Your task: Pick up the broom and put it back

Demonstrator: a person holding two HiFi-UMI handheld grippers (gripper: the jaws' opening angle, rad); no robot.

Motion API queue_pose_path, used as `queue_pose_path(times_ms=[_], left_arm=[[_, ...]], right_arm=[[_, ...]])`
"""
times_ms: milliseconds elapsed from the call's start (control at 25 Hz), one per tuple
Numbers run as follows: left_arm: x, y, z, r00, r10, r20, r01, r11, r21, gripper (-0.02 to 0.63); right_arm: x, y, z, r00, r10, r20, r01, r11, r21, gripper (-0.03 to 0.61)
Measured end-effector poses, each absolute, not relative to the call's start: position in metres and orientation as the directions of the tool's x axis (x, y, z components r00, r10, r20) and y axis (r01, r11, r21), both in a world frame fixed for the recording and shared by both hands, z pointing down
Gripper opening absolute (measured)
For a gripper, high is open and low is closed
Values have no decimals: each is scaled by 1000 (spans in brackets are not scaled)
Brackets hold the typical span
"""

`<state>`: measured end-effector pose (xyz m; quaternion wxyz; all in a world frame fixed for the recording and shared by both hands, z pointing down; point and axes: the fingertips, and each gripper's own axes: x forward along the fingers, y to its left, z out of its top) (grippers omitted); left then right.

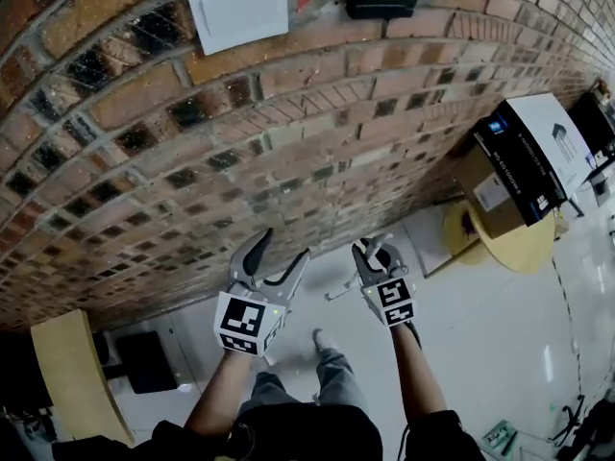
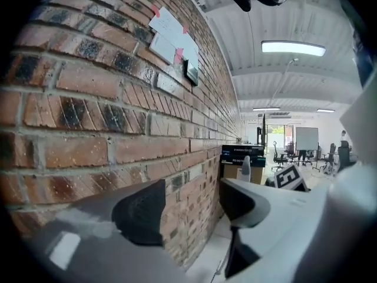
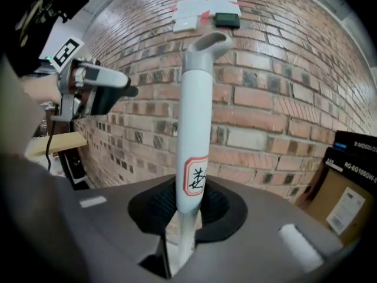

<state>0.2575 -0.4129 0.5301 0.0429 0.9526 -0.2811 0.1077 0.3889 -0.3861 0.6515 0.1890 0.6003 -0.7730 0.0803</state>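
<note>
Head view: both grippers reach toward the brick wall [image 1: 192, 161], above a pale floor [image 1: 480, 344]. The left gripper [image 1: 282, 257] has its fingers partly apart with nothing between them. The right gripper [image 1: 377, 257], near it on the right, has its fingers drawn together. What they pinch is hard to read from up here. A cardboard box [image 1: 490, 200] sits well beyond the right fingers, off to their side.

Left gripper view: the fingers stand at a narrow-to-middling gap, and only wall and floor show through it, so this gripper is empty. The bricks run close along the outside of the left finger.

Right gripper view: the fingers are clamped on the broom [image 3: 197, 117]. Its white handle rises straight out from between the pads, and its looped end sits well past the fingertips. A red-edged label [image 3: 196, 177] sits just beyond the pads. The left gripper floats up and to the left of the handle, apart from it. The brush end is hidden below the fingers, and no view shows it.

The handle looks like a stiff, light tube with a smooth finish — likely slippery in a pinch. The unseen brush end probably makes it bottom-heavy and prone to swing. The present hold just under the label seems sound. For steadiness, the empty left fingers could take the shaft on the other side of the right fingers from the label, lower down.
</note>
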Motion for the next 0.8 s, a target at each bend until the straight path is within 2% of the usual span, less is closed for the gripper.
queue_pose_path(times_ms=[360, 600, 800], left_arm=[[267, -424, 589, 778, -551, 303, -572, -820, -23, 287], [252, -428, 605, 736, -594, 324, -629, -777, 5, 287], [229, -425, 603, 698, -638, 325, -676, -736, 8, 287]], right_arm=[[419, -409, 815, -171, -767, 619, -968, 248, 40, 66], [396, -478, 839, -235, -774, 589, -966, 252, -54, 61], [402, -512, 856, -165, -756, 633, -985, 155, -71, 91]])
